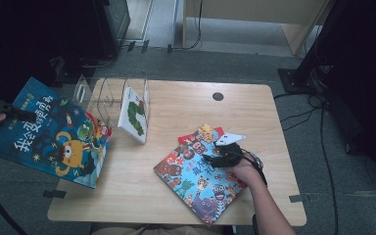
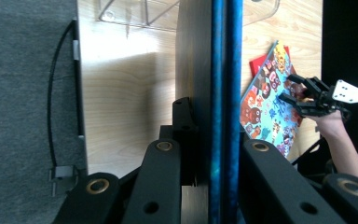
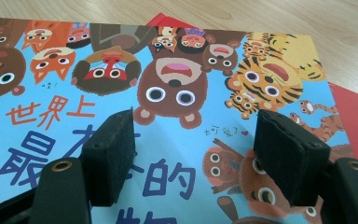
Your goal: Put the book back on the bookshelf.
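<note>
Honestly, the left hand-held gripper (image 2: 214, 158) is clamped on the blue book (image 1: 49, 129), held up off the surface's (image 1: 186, 105) left edge. Best bet: keep it upright and slide it edge-first into the clear rack (image 1: 105, 95). Right hand-held gripper (image 3: 196, 154) sits spread apart over the animal book (image 3: 121, 93), gripping nothing. Its cover reads 世界上最…的.

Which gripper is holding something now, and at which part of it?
The left gripper clamps the blue book at its edge. The right gripper is open above the animal book, holding nothing.
</note>
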